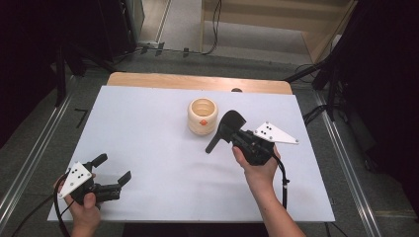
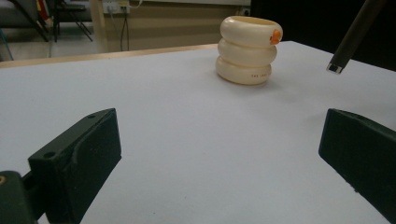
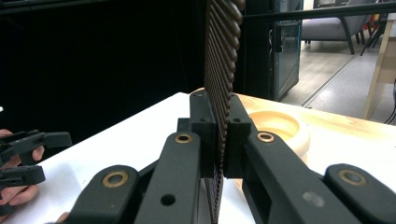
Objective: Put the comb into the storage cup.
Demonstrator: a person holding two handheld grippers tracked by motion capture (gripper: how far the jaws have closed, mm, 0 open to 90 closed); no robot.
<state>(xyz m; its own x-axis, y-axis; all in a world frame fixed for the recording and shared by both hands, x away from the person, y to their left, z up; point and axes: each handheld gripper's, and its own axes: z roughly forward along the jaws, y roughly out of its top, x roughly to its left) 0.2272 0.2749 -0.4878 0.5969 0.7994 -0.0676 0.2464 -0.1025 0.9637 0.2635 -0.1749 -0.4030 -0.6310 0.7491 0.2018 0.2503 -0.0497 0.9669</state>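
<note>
A cream ribbed cup (image 1: pixel 202 116) with an orange dot stands upright at the middle of the white table (image 1: pixel 148 143); it also appears in the left gripper view (image 2: pixel 247 49) and behind the jaws in the right gripper view (image 3: pixel 280 125). My right gripper (image 1: pixel 237 136) is just right of the cup, shut on a black spatula (image 1: pixel 230 121). The spatula's ridged blade runs edge-on between the jaws (image 3: pixel 219 70). Its handle (image 1: pixel 213 146) slants down to the left, with the tip hanging above the table (image 2: pixel 336 66). My left gripper (image 1: pixel 113 168) rests open at the near left corner, holding nothing (image 2: pixel 219 154).
A wooden strip (image 1: pixel 197 81) borders the table's far edge. Metal rails run along both sides on the floor, and cables (image 1: pixel 215 29) lie beyond the table. The left hand with its gripper (image 3: pixel 23 156) shows at the left of the right gripper view.
</note>
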